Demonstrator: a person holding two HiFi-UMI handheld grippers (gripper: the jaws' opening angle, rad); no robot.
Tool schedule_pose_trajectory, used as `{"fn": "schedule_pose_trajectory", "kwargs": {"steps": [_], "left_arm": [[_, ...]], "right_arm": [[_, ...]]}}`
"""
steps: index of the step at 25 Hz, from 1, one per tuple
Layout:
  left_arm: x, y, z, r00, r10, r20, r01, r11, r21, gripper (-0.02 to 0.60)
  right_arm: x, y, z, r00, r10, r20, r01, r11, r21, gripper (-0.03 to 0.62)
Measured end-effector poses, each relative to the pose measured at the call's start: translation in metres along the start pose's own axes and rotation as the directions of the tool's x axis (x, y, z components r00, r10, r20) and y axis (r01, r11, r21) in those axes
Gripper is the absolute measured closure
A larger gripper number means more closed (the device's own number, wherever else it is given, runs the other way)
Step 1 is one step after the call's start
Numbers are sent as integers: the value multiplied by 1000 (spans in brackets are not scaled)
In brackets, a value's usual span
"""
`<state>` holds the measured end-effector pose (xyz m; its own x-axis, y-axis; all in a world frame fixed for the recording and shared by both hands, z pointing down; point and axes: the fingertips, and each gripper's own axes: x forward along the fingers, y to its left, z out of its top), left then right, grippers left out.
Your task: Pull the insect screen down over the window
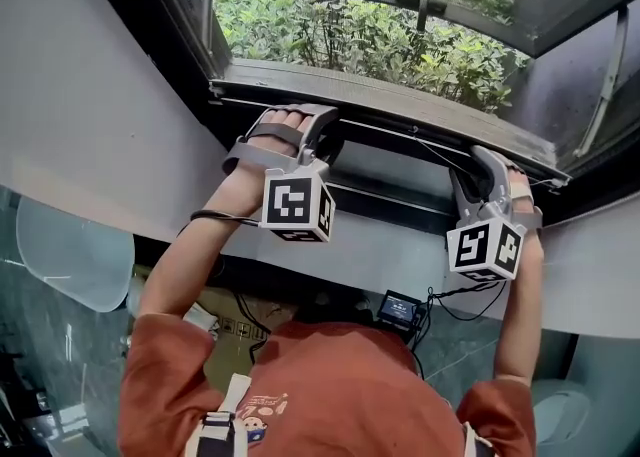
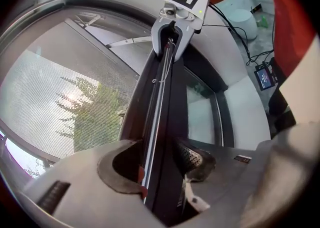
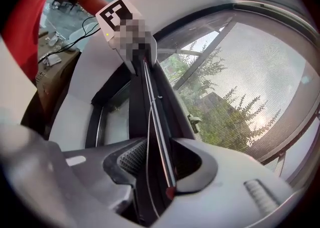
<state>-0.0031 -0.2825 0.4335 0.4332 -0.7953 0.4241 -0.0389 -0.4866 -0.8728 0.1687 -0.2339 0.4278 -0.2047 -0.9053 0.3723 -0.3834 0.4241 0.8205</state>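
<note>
The insect screen's dark pull bar (image 1: 400, 131) runs across the window opening, and grey mesh (image 2: 60, 97) stretches beyond it with green bushes showing through. My left gripper (image 1: 318, 142) is shut on the bar near its left end, and the bar (image 2: 160, 122) passes straight between its jaws (image 2: 160, 168). Near the right end, my right gripper (image 1: 483, 167) is shut on the same bar (image 3: 152, 117), which sits between its pads (image 3: 160, 164). Each gripper view shows the other gripper farther along the bar, the right one (image 2: 172, 32) and the left one (image 3: 134, 52). A thin cord lies along the bar.
The dark window frame (image 1: 190, 55) surrounds the opening, and a glass sash on a metal stay (image 1: 605, 85) swings outward at the right. Below is a white wall panel (image 1: 380, 245). A small device with cables (image 1: 400, 310) and a pale round seat (image 1: 70, 255) are lower down.
</note>
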Motion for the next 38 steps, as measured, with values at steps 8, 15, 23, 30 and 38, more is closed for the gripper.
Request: {"fn": "schedule_pose_trajectory", "kwargs": {"steps": [8, 15, 23, 30, 38], "left_arm": [[4, -11, -3, 1000, -11, 6, 11, 1000, -22, 395], [5, -12, -3, 1000, -1, 14, 1, 1000, -8, 396], [7, -10, -3, 1000, 1, 10, -1, 1000, -25, 396], [8, -7, -3, 1000, 28, 9, -28, 999, -18, 396], [5, -4, -2, 999, 39, 23, -38, 999, -29, 396]], "right_arm": [[4, 19, -5, 999, 52, -2, -52, 999, -11, 367], [3, 21, -5, 998, 54, 20, -55, 998, 31, 367], [7, 18, -7, 999, 30, 31, -30, 1000, -9, 367], [8, 15, -7, 999, -5, 36, 6, 1000, -20, 367], [7, 11, -5, 997, -44, 66, 45, 999, -7, 367]]}}
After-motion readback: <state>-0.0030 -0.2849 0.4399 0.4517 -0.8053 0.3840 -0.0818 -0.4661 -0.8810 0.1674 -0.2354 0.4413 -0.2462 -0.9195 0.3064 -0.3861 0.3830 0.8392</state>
